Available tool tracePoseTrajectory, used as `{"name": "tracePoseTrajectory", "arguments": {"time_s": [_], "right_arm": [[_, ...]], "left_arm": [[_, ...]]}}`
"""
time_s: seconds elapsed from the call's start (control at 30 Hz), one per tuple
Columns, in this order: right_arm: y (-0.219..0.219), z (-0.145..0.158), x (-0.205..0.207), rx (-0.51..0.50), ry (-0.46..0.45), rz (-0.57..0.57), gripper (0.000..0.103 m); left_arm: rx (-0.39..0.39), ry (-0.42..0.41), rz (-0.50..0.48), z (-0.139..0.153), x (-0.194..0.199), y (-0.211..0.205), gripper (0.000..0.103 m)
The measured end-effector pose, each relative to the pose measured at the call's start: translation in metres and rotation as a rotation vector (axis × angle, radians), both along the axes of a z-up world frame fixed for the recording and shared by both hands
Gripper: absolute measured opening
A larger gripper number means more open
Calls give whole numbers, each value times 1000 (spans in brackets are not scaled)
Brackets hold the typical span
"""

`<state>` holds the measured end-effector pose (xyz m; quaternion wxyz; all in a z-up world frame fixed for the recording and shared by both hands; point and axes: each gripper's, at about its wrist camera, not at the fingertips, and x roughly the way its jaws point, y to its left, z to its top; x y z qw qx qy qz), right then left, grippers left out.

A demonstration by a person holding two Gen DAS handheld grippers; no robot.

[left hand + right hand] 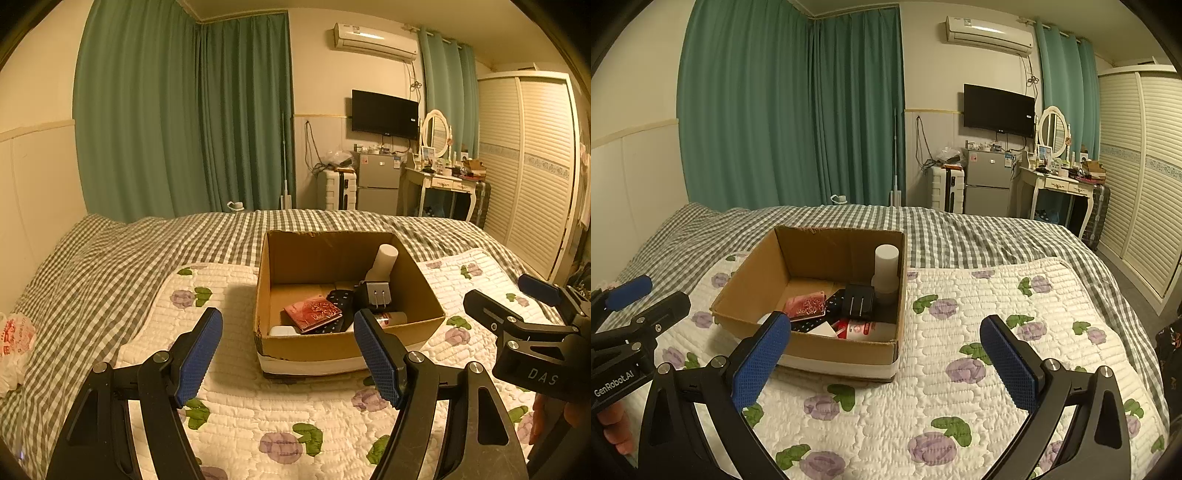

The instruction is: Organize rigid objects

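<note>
My left gripper point(288, 354) and right gripper point(886, 363) are black plastic frames with silver screws, each with 2 blue dimpled pads point(197, 356). White lettering marks their sides: "DAS", "GenRobot.AI".

a home bedroom: bed point(147, 243), wardrobe point(532, 166), dressing table point(1056, 181)

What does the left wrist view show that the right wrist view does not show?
Only the left wrist view shows a white plastic bag with red print at its left edge. Only the right wrist view shows the quilt spreading to the right of the cardboard box. Both show the box holding a white cylinder, a red wallet and a black charger, and both the left gripper and the right gripper open and empty.
</note>
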<state>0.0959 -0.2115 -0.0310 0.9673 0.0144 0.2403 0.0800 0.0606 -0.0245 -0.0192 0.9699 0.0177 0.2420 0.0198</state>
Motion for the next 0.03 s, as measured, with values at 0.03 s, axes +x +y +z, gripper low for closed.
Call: {"name": "tracePoseTrajectory", "arguments": {"time_s": [0.03], "right_arm": [[1,0,1,-1,1,0,103]], "left_arm": [[-3,1,-1,0,0,0,76]]}}
